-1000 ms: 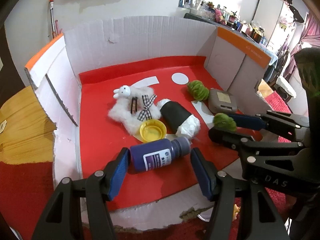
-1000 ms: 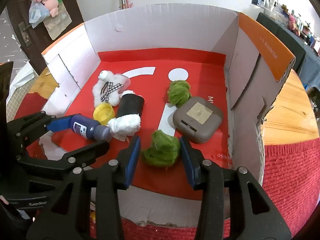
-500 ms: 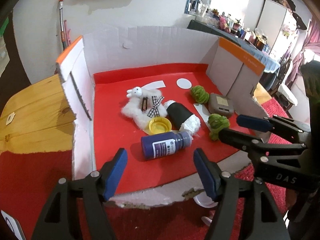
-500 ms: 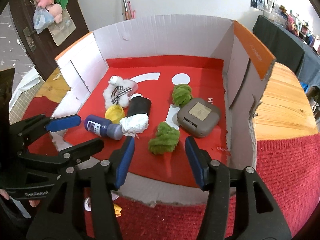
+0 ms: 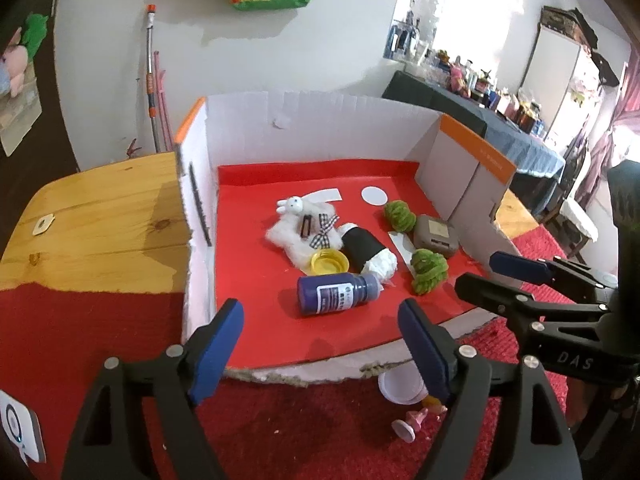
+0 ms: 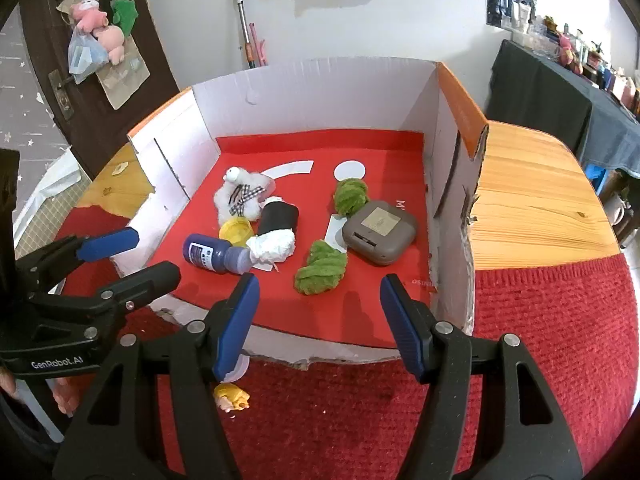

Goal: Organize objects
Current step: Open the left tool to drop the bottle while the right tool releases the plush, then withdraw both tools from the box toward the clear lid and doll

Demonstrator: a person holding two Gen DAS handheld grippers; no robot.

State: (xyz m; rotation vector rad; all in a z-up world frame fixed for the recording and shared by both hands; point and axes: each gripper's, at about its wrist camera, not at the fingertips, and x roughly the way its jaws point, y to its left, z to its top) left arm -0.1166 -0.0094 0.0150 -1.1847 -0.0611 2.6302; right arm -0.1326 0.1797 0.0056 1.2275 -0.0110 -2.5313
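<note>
While both tools' jaws keep opening, empty, they have drawn back from the bottle (image 5: 338,294) and green tuft (image 6: 321,268).

White wall (image 5: 340,60), wooden table (image 5: 100,224), red cloth (image 6: 560,320)

Both wrist views — downward, sharing box (image 5: 304,132)

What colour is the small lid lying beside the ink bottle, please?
Yellow lid; the left wrist view shows it best.
</note>
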